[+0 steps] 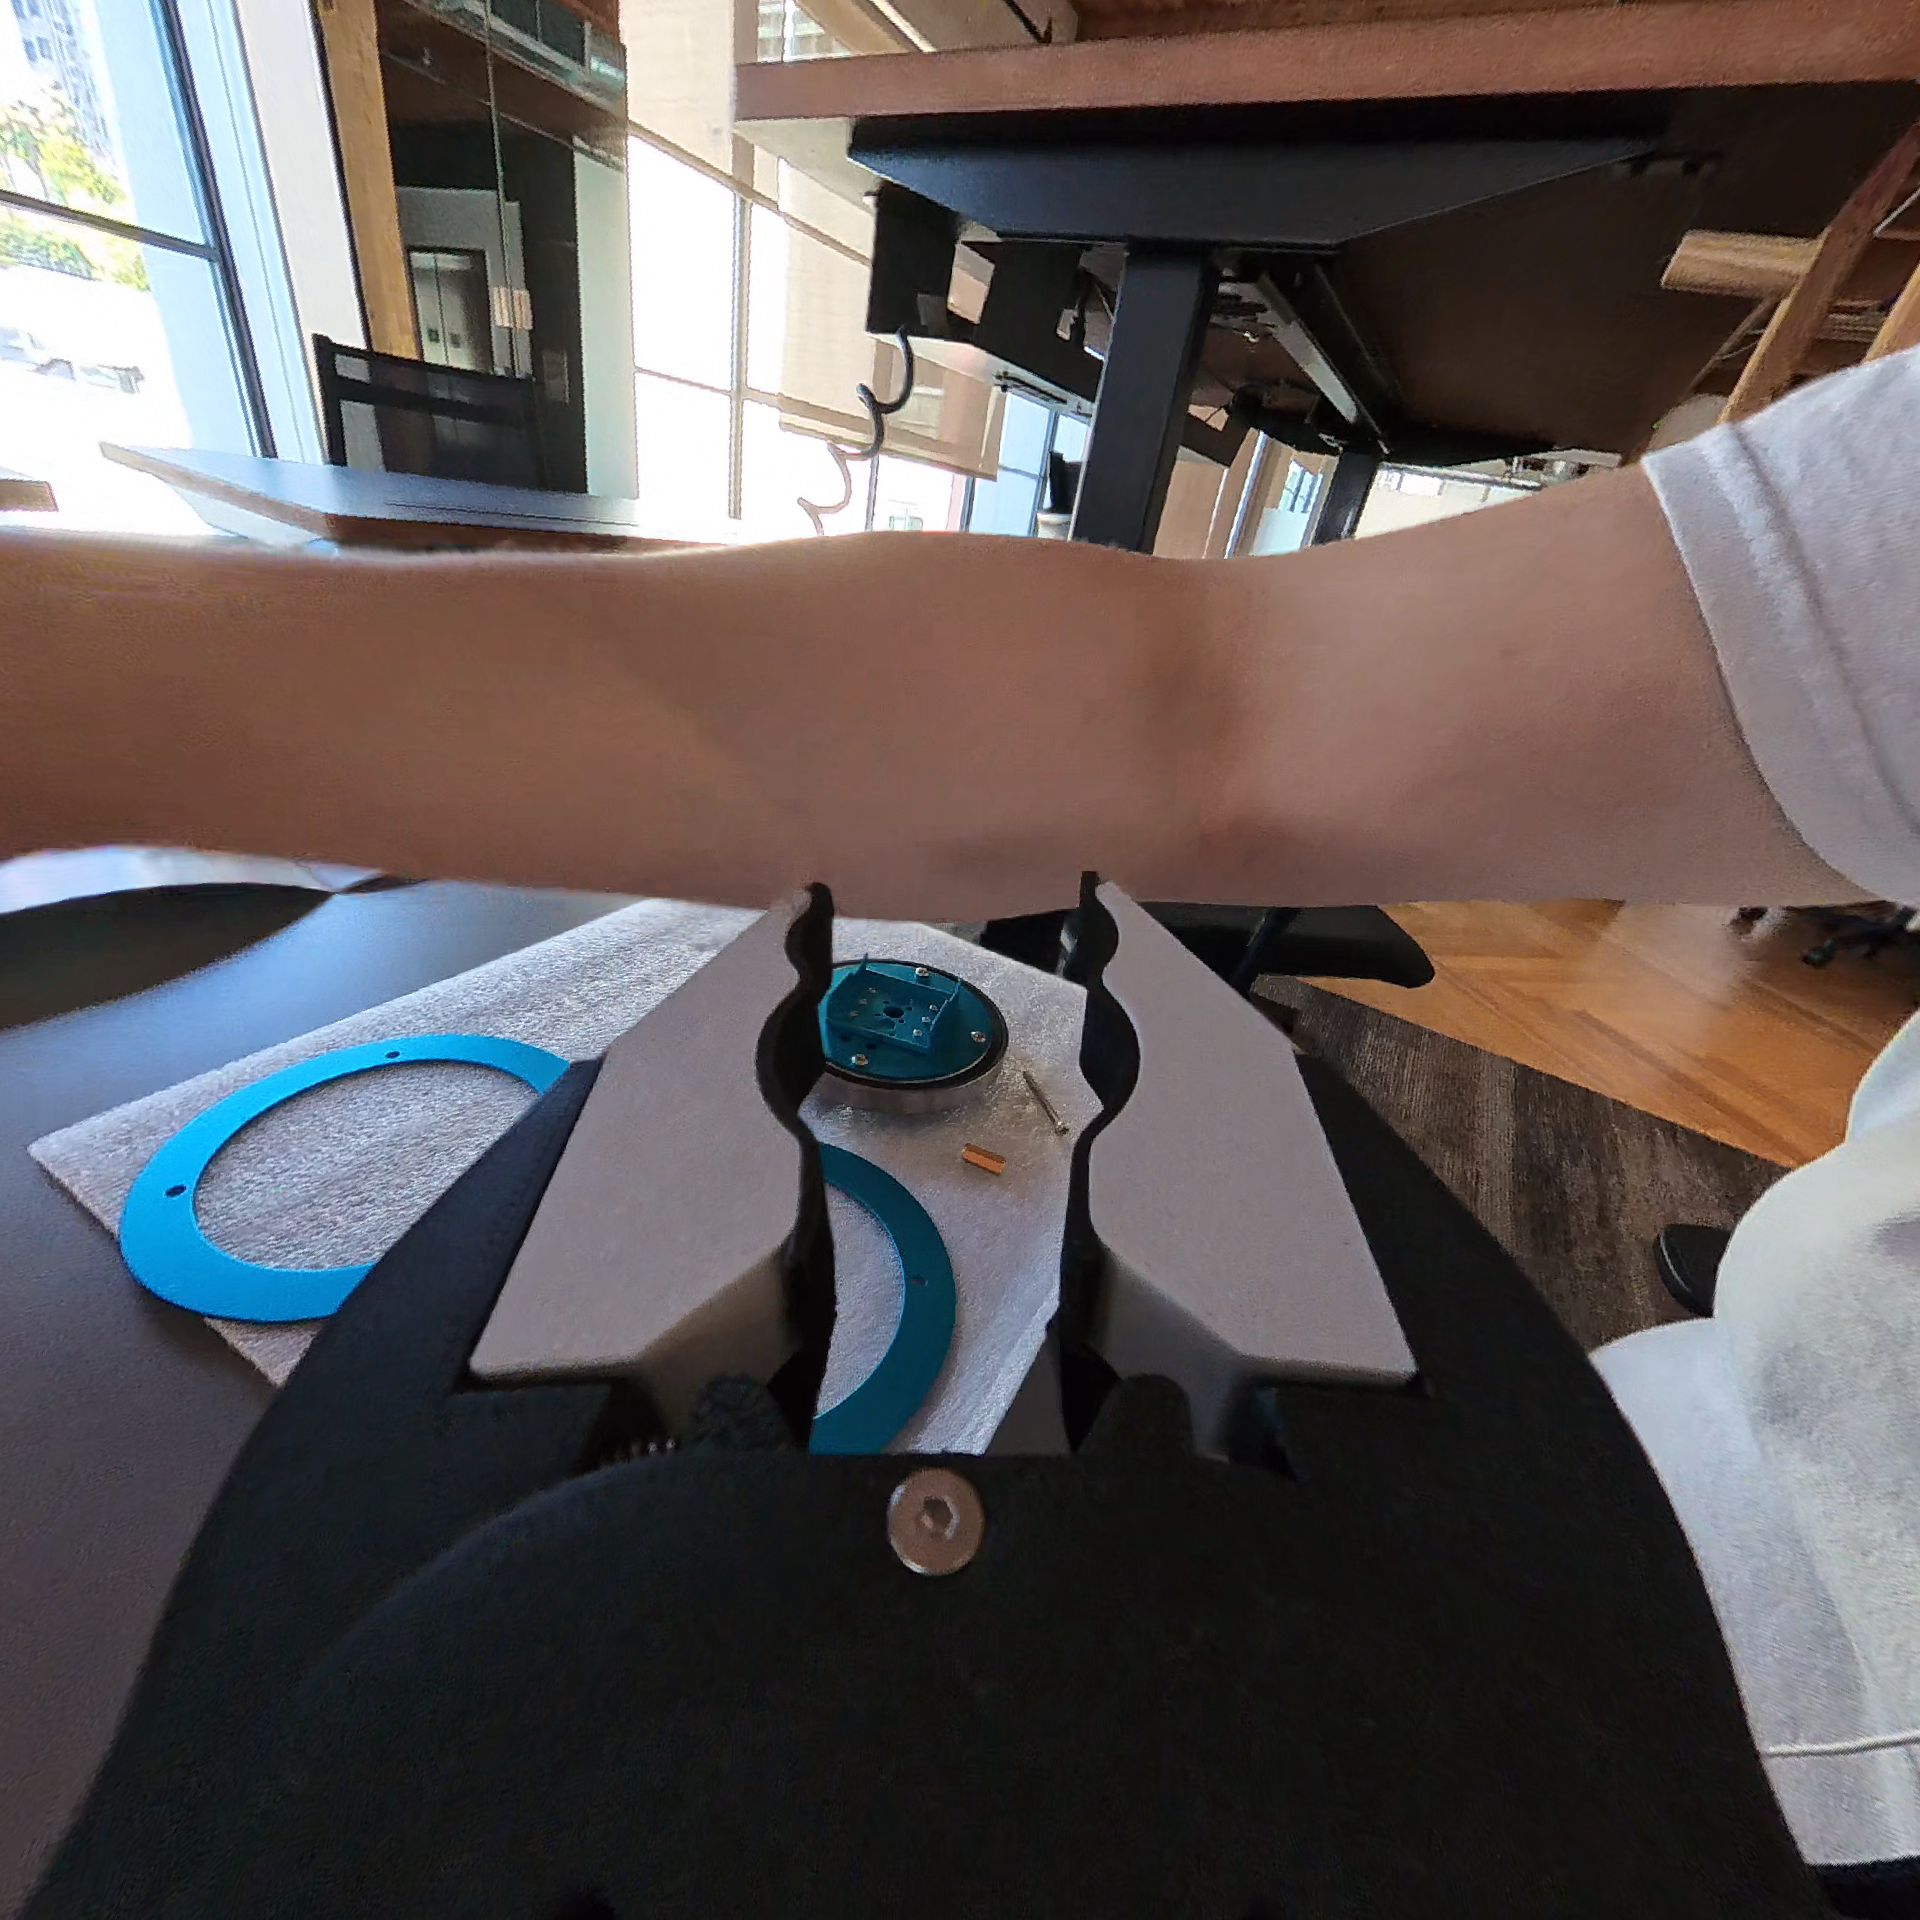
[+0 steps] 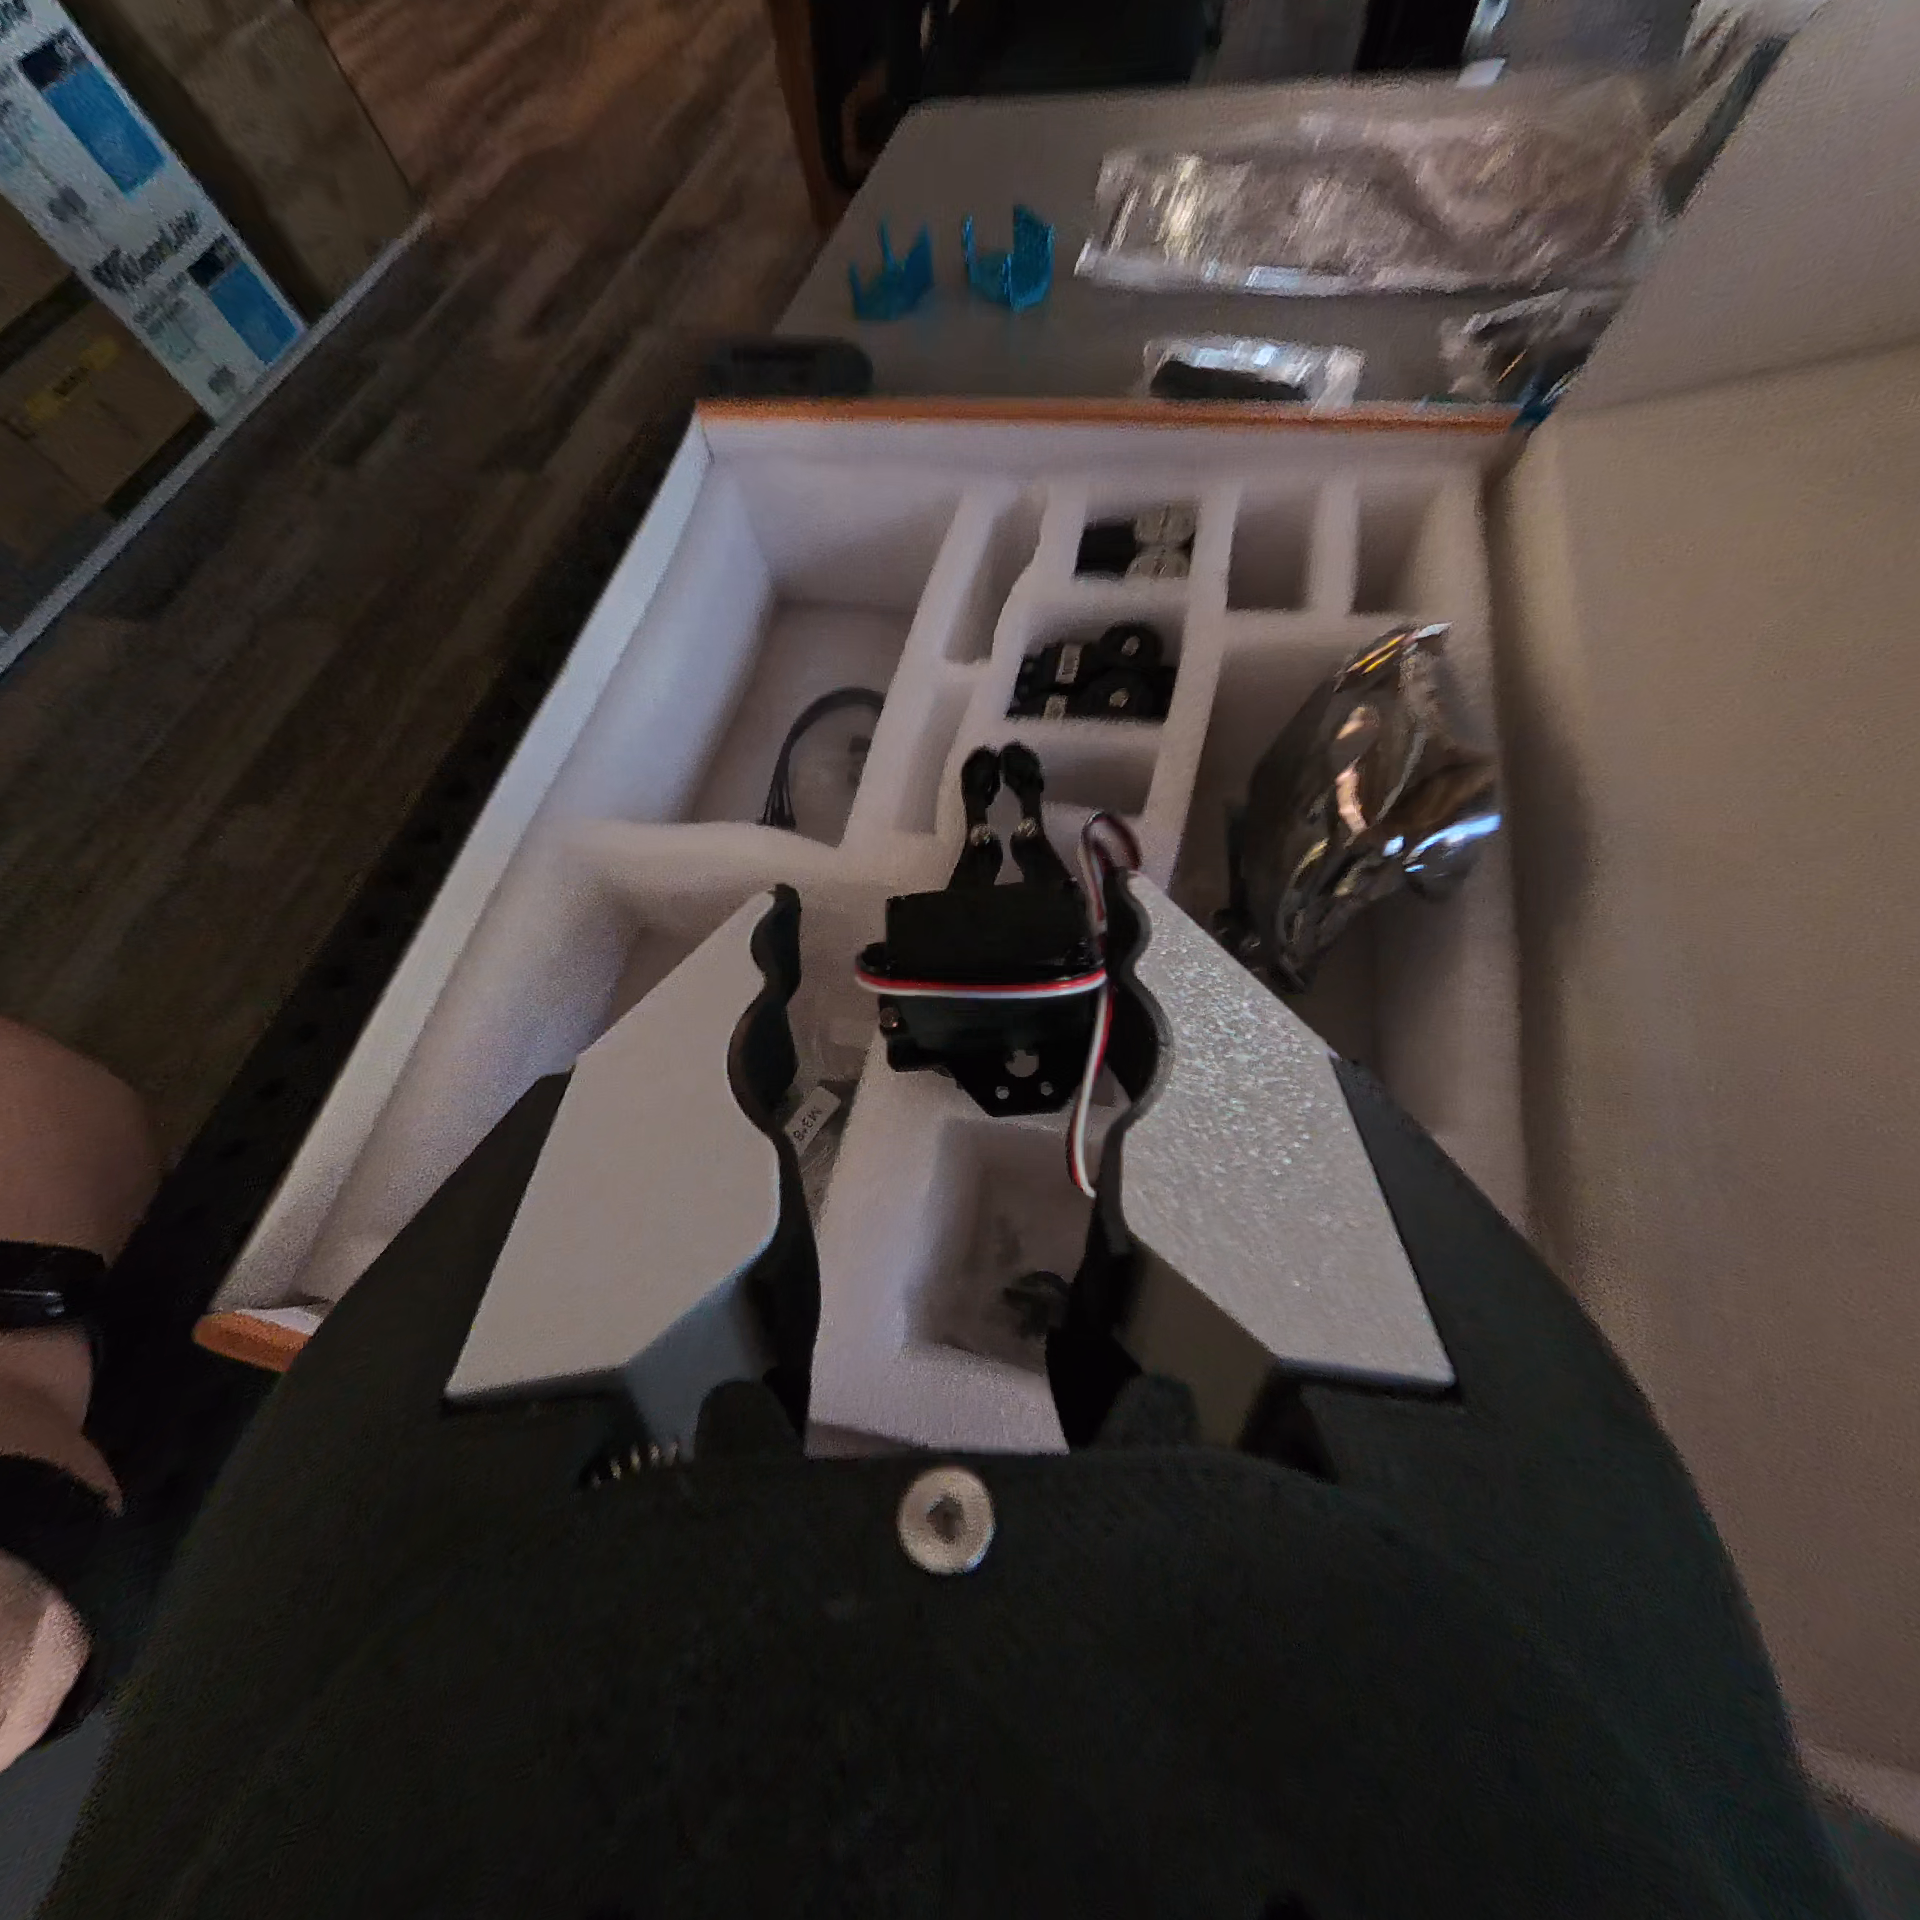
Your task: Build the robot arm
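In the left wrist view my left gripper (image 1: 951,902) is open and empty above a white foam sheet (image 1: 436,987) on a black table. Beneath it lie a round base with a teal bracket (image 1: 914,1029), a screw (image 1: 1044,1101), a brass standoff (image 1: 982,1156) and a teal ring (image 1: 904,1288) half hidden by the left finger. A blue ring (image 1: 208,1184) lies to the left. In the right wrist view my right gripper (image 2: 948,899) is open around a black servo claw (image 2: 977,997) with a red-white-black wire; it sits against the right finger, with a gap to the left finger.
A person's bare forearm (image 1: 831,707) crosses just beyond the left fingertips. A white foam-lined box (image 2: 665,644) holds black parts in compartments, and a silver bag (image 2: 1361,790) lies on its right. Two blue brackets (image 2: 951,270) and plastic bags lie behind it. A hand with a black wristband (image 2: 42,1288) is at the left.
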A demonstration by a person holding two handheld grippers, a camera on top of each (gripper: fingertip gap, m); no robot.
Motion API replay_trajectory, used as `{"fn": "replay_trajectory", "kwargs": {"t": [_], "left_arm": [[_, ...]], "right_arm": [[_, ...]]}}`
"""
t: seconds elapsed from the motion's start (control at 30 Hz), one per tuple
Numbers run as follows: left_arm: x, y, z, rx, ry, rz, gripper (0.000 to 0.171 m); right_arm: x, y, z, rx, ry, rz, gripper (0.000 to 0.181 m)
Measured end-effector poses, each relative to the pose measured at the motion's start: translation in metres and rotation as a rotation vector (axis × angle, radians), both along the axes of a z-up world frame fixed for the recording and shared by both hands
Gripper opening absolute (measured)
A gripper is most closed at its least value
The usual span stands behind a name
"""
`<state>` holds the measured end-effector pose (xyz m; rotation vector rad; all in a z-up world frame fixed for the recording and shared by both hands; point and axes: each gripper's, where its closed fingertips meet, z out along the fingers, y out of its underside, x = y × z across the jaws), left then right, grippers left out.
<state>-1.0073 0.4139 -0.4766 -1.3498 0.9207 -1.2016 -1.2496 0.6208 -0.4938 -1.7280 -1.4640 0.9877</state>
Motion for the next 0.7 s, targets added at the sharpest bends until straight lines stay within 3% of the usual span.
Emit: {"fn": "replay_trajectory", "kwargs": {"t": [0.13, 0.2, 0.27, 0.33, 0.37, 0.47, 0.53, 0.6, 0.7], "left_arm": [[-0.009, 0.009, 0.006, -0.035, -0.054, 0.037, 0.049], [-0.01, 0.013, 0.006, -0.054, -0.064, 0.051, 0.054], [-0.009, 0.017, 0.005, -0.069, -0.059, 0.064, 0.057], [-0.008, 0.021, 0.006, -0.069, -0.056, 0.076, 0.057], [-0.008, 0.022, 0.005, -0.068, -0.053, 0.08, 0.057], [-0.005, 0.025, -0.003, -0.066, -0.013, 0.099, 0.057], [-0.003, 0.029, -0.009, -0.064, 0.021, 0.12, 0.057], [-0.003, 0.033, -0.011, -0.05, 0.036, 0.151, 0.057], [-0.005, 0.043, -0.011, -0.024, 0.056, 0.214, 0.058]], "right_arm": [[0.064, 0.0, 0.074, 0.204, 0.102, -0.082, 0.06], [0.127, 0.01, 0.104, 0.374, 0.082, -0.189, 0.06], [0.213, 0.035, 0.111, 0.517, -0.008, -0.374, 0.059], [0.317, 0.066, 0.087, 0.598, -0.171, -0.597, 0.063], [0.361, 0.073, 0.062, 0.589, -0.232, -0.661, 0.065], [0.438, 0.064, -0.038, 0.459, -0.375, -0.707, 0.068], [0.437, 0.064, -0.07, 0.42, -0.348, -0.742, 0.068], [0.404, 0.073, -0.075, 0.435, -0.257, -0.757, 0.067], [0.358, 0.099, -0.094, 0.494, -0.337, -0.709, 0.068]]}}
